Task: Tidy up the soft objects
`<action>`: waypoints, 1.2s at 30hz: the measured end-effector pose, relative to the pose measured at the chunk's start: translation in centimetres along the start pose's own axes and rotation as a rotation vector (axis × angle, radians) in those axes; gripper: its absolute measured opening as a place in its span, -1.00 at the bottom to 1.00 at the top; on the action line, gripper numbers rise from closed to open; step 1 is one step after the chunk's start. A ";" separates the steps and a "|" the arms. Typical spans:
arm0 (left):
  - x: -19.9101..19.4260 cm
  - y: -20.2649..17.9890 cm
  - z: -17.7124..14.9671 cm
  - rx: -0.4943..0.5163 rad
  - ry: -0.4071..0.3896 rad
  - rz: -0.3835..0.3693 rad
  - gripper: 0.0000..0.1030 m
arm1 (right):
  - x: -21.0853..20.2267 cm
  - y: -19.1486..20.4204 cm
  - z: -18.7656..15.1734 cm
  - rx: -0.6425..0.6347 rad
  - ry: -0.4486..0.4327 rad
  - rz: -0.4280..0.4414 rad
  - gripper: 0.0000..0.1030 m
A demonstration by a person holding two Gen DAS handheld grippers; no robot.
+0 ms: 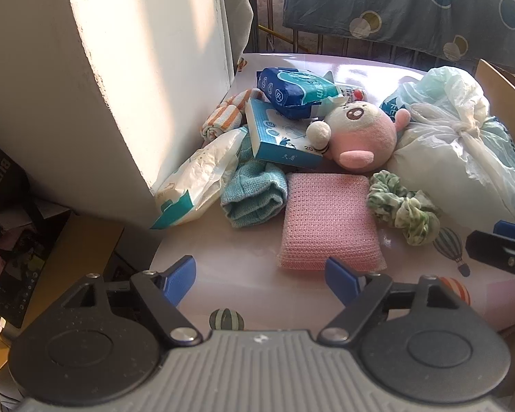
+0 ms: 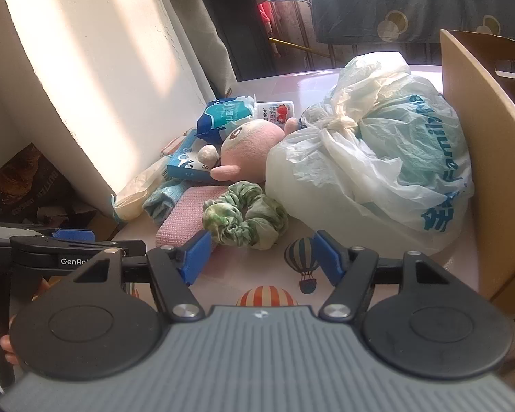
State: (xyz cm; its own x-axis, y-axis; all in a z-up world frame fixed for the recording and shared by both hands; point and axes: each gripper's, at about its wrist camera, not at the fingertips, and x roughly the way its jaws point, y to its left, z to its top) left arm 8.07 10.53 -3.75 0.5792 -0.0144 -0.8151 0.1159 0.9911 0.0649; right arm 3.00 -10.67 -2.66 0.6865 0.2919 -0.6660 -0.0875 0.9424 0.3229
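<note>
A heap of soft things lies on the pink table [image 1: 257,285]. A pink sponge [image 1: 328,221] lies just ahead of my open, empty left gripper [image 1: 261,279]. A green scrunchie [image 2: 245,216] lies just ahead of my open, empty right gripper [image 2: 261,257]; it also shows in the left wrist view [image 1: 401,206]. Behind are a pink plush toy [image 1: 358,134], a teal knitted cloth [image 1: 254,189], an orange striped cloth [image 1: 223,116], tissue packs [image 1: 295,91] and a tied plastic bag [image 2: 377,164]. The right gripper's tip [image 1: 498,245] shows at the left view's right edge.
A cardboard box [image 2: 491,158] stands at the table's right side, against the plastic bag. A white wall [image 1: 103,86] borders the heap on the left. A blue and white carton [image 1: 281,134] lies in the heap. Dark clutter [image 1: 10,213] sits below the table's left edge.
</note>
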 end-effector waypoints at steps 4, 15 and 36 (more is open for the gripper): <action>0.7 0.1 0.4 0.049 0.015 -0.010 0.33 | 1.2 0.7 0.1 -0.026 -0.001 0.050 -0.02; 3.7 0.0 2.3 0.080 0.070 -0.064 -0.14 | 5.9 1.8 1.3 -0.063 0.024 0.096 -0.29; 3.6 -1.0 2.1 0.100 0.102 -0.119 -0.14 | 4.9 0.4 0.1 -0.085 0.060 -0.051 -0.45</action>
State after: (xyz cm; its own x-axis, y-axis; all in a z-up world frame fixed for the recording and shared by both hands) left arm 11.72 9.25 -5.60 0.4725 -0.1127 -0.8741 0.2617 0.9650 0.0170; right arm 6.41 -8.85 -5.66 0.6475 0.2502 -0.7198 -0.1163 0.9659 0.2312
